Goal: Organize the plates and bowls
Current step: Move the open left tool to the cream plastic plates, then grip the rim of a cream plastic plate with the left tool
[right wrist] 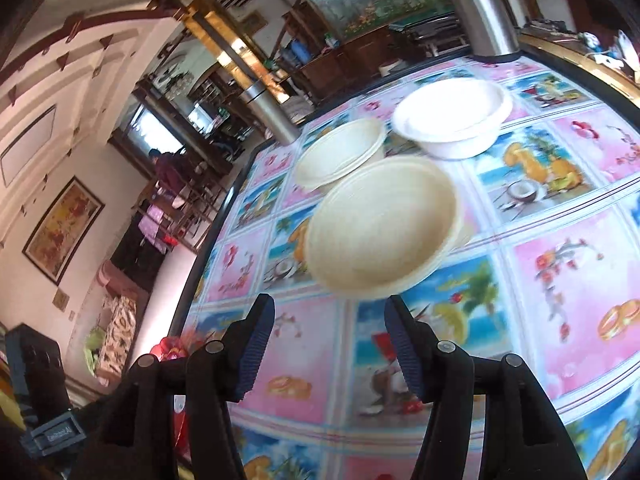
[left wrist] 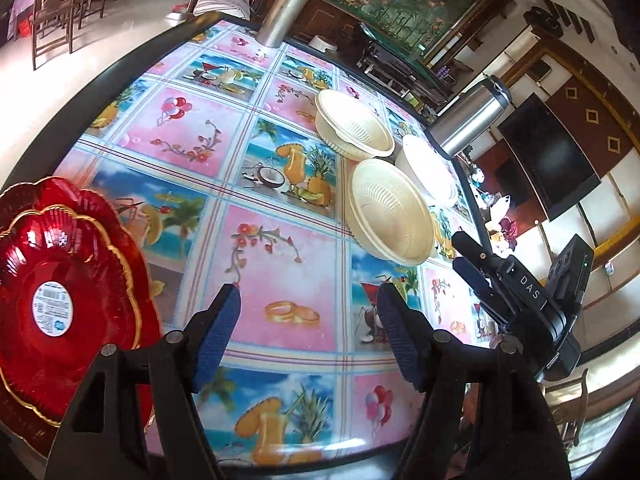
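On the far left of my left wrist view lie two glossy red scalloped plastic plates with gold rims [left wrist: 68, 292], nested one on the other at the table's near left edge. My left gripper [left wrist: 308, 336] hangs above the picture-printed oilcloth table [left wrist: 280, 264], its blue-padded fingers apart and holding nothing. Further right, three round cream ribbed paper bowls [left wrist: 390, 216] sit close together near the far right edge, separate, not stacked. My right gripper [right wrist: 328, 348] points at the nearest bowl [right wrist: 384, 228], fingers likewise apart and empty.

I judge the plates done and the bowls next: the right fingers must straddle that nearest bowl's rim and close gently, since thin paper may buckle.

Only the left view shows the plates clearly; the right view shows just a red scrap low on the left, and it is blurred.
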A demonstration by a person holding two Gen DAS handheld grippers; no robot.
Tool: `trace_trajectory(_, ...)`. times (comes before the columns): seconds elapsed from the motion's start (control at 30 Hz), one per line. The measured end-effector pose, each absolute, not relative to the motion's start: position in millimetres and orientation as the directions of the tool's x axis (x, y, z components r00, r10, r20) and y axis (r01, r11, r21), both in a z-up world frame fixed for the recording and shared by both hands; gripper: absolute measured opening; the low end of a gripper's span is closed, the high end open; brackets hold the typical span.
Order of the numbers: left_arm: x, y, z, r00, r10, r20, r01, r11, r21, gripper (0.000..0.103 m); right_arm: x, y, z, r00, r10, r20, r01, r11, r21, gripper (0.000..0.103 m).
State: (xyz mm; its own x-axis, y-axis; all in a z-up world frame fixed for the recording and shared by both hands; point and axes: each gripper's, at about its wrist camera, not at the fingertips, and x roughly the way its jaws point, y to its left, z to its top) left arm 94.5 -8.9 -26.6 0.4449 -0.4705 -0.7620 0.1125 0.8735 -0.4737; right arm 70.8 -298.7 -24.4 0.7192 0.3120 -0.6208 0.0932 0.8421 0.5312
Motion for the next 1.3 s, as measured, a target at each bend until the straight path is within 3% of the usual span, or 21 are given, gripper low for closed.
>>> trace_trajectory(0.17,139,-40,-31,0.392,-0.469,-0.791,0.051,0.87,-0.491,0.07,118,-347,-11,0.69,0.201,-0.696,0.191,0.876,0.443,0.061)
trace_trajectory(0.33,178,-61,-38,0.344,-0.476,-0.809,-0.01,0.86,-0.51,0.07,166,-362,-21,0.583,0.27,-0.767,0.174,0.88,0.442,0.061)
trace_trajectory(0.63,204,-87,-53,0.299,-0.495,-0.816,-0.03,0.849,-0.527,0.07,168,-401,-57,0.6,0.42,-0.681,0.199,0.747,0.635,0.061)
trace_trajectory(0.87,206,-103,-56,0.308,-0.518,-0.798,-0.021,0.835,-0.55,0.07,169,-404,-68,0.584,0.46,-0.669,0.201,0.716,0.669,0.058)
trace_trajectory(1.0,205,-110,-56,0.324,-0.513,-0.795,-0.004,0.84,-0.543,0.07,172,-407,-77,0.562,0.475,-0.677,0.226,0.7,0.678,0.045)
trace_trajectory(1.3,208,-112,-60,0.328,-0.499,-0.803,-0.002,0.849,-0.528,0.07,175,-405,-81,0.551,0.489,-0.676,0.234,0.688,0.688,0.038)
